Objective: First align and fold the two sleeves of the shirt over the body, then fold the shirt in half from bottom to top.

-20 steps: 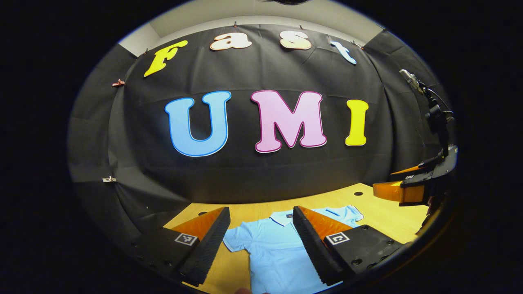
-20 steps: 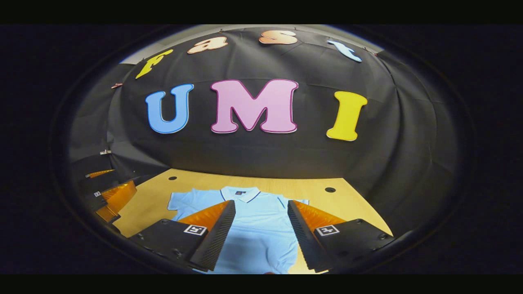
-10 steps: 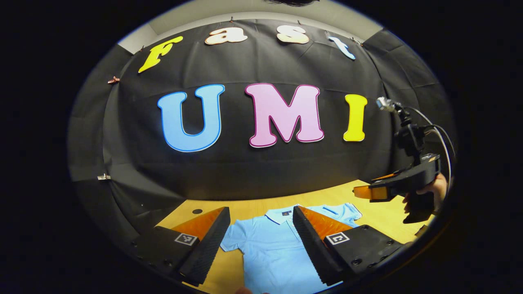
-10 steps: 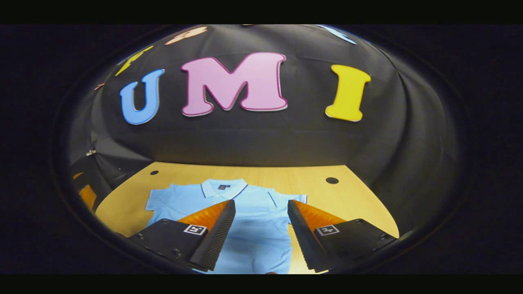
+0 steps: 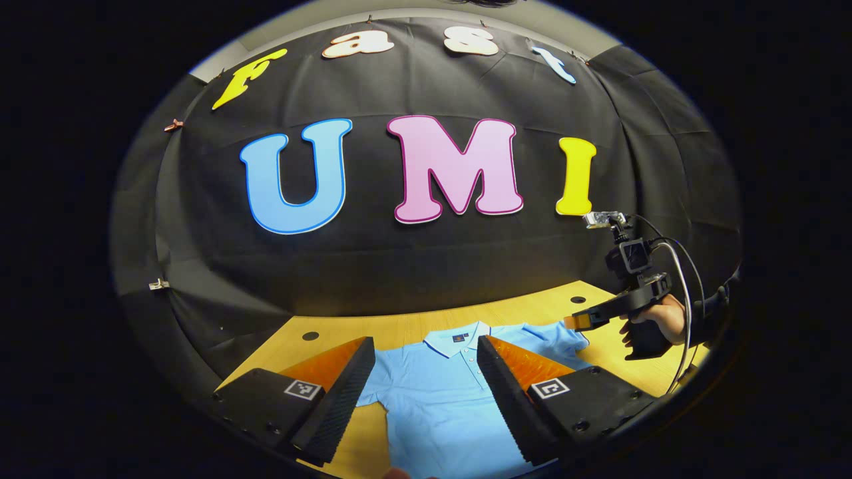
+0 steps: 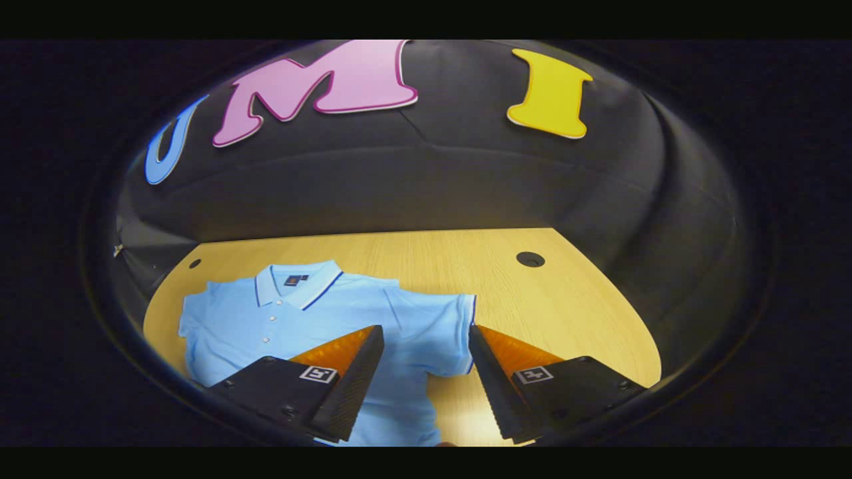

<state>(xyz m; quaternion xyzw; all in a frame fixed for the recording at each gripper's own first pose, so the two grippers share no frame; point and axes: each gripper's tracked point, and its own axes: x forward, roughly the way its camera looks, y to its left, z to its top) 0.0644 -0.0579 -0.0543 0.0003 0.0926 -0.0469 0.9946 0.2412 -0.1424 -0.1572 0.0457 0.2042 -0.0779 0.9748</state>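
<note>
A pale blue polo shirt (image 6: pixel 319 332) lies flat and face up on the tabletop (image 6: pixel 566 299), a light wood-grain slab with rounded corners and small round dark holes (image 6: pixel 530 259) near its far edge. The shirt is a soft knit with a ribbed collar (image 6: pixel 299 283) edged by a thin dark line, a short placket of small white buttons, and both short sleeves spread out to the sides, unfolded.

The left hand-held gripper (image 5: pixel 426 379) hangs above the shirt's chest, its two wedge-shaped fingers wide apart with nothing between them; their inner faces are finely ribbed. The right hand-held gripper (image 6: pixel 423 372) hovers over the shirt's right sleeve (image 6: pixel 439 332), fingers equally spread and empty, the sleeve's cuff showing in the gap. In the left gripper view that gripper (image 5: pixel 582 319) appears beyond the shirt's sleeve, held by a hand (image 5: pixel 655 322), with a cable looping off it.
</note>
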